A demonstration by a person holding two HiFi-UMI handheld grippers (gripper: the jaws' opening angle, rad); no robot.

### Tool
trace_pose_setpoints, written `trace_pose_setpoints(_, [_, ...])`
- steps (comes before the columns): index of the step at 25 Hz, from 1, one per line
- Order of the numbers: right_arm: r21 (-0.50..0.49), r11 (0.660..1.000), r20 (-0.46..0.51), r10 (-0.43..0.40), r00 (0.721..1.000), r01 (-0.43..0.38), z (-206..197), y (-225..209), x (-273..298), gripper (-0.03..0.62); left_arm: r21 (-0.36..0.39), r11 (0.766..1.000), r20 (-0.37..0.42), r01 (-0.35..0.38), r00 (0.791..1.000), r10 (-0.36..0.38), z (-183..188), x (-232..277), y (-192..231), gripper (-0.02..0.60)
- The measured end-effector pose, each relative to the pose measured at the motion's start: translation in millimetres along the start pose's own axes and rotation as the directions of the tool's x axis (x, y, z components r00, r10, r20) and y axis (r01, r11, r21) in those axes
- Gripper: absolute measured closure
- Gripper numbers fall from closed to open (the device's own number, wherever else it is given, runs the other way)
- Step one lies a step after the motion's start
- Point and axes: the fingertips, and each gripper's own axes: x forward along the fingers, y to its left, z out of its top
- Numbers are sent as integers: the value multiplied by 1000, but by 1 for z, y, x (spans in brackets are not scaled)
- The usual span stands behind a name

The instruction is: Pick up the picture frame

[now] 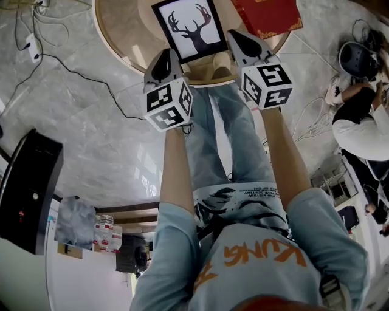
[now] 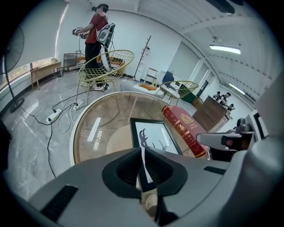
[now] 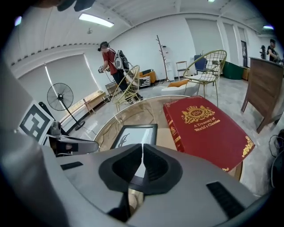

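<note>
The left gripper (image 2: 142,154) has its jaws pressed together with nothing between them. In its own view the closed tips sit at the lower middle of the picture, aimed at the near edge of the black-bordered picture frame with a white print of a deer's head (image 2: 153,133). The right gripper (image 3: 142,150) is closed and empty too, and it points at the same frame (image 3: 135,135) from the other side.

In the head view, the left gripper (image 1: 166,56) lies over the frame's lower left corner and the right gripper (image 1: 236,35) over its lower right edge. I cannot tell whether either one touches it.

The frame (image 1: 191,27) lies flat, face up, at the upper middle of that view, on a round glass-topped bench with a pale rim (image 1: 118,36). A large red hardback book with gold ornament (image 1: 267,15) lies just beside it in the upper right, with a narrow strip of bench between the two.

I judge the frame to be light, stiff and thin. Its front is probably glazed, which would make it smooth and breakable, and the glass under it gives little friction, so a push would likely make it skate. The black border is the sound place to grip. With the jaws parted, each gripper could pinch the moulding at a near corner, one jaw under the rim. Nothing should press on the print's centre, and the book side needs clearance.
</note>
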Motion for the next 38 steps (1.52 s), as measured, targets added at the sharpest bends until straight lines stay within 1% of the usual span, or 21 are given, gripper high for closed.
trace_pose_setpoints(1, [-5, 1000, -13, 8, 1000, -8, -3, 1, 4, 571, 3, 1000, -7, -10, 1000, 10, -2, 3, 1, 560])
trace_pose_setpoints(2, [-8, 1000, -27, 18, 999, -19, -6, 2, 8, 531, 5, 1000, -15, -21, 1000, 21, -5, 5, 3, 560])
trace_pose_setpoints(3, [-8, 1000, -40, 27, 999, -28, -8, 2, 11, 506, 5, 999, -23, -33, 999, 33, -6, 7, 4, 549])
trace_pose_setpoints(5, [-10, 999, -56, 35, 998, -35, -11, -1, 18, 500, -4, 999, -34, -49, 998, 49, -7, 15, 6, 515])
trace_pose_setpoints(7, [-9, 1000, -66, 29, 997, -30, -12, -7, 26, 499, -16, 999, -41, -48, 998, 47, -5, 24, 6, 469])
trace_pose_setpoints(11, [6, 1000, -94, 18, 995, -17, -14, -18, 43, 497, -20, 999, -58, -41, 997, 40, -3, 36, 7, 446])
trace_pose_setpoints(13, [14, 1000, -116, 28, 993, -27, -17, -21, 51, 500, -19, 999, -69, -45, 997, 44, -3, 42, 8, 444])
trace_pose_setpoints(16, [-16, 999, -157, 44, 987, -47, -24, -18, 63, 513, -17, 997, -84, -70, 994, 69, -6, 49, 14, 445])
trace_pose_setpoints(18, [-29, 999, -171, 32, 985, -38, -27, -18, 67, 513, -22, 997, -94, -77, 993, 74, -8, 53, 17, 445])
trace_pose_setpoints(20, [-19, 1000, -172, 16, 985, -20, -26, -23, 72, 513, -17, 997, -102, -76, 992, 74, -7, 57, 18, 445])
trace_pose_setpoints(23, [-21, 1000, -186, 5, 983, -9, -24, -28, 78, 507, -16, 998, -119, -66, 991, 63, -6, 65, 16, 448])
trace_pose_setpoints(26, [-24, 1000, -205, 5, 979, -10, -25, -30, 84, 502, -7, 998, -130, -56, 990, 54, -6, 70, 12, 482])
trace_pose_setpoints(30, [21, 1000, -204, 14, 979, -9, -28, -28, 86, 503, -11, 998, -132, -65, 989, 63, -7, 69, 14, 482])
trace_pose_setpoints(33, [75, 997, -201, 41, 979, -26, -28, -31, 86, 503, 9, 1000, -128, -21, 992, 22, -7, 72, 12, 479])
trace_pose_setpoints(35, [89, 995, -192, 53, 980, -36, -28, -33, 86, 507, -4, 1000, -133, 16, 991, -16, -7, 74, 11, 477])
trace_pose_setpoints(36, [95, 995, -188, 52, 981, -34, -28, -33, 86, 507, -10, 1000, -143, 20, 990, -21, -7, 74, 11, 479])
trace_pose_setpoints(38, [104, 994, -184, 42, 982, -23, -28, -33, 86, 513, 0, 1000, -163, -1, 987, 1, -7, 72, 11, 482])
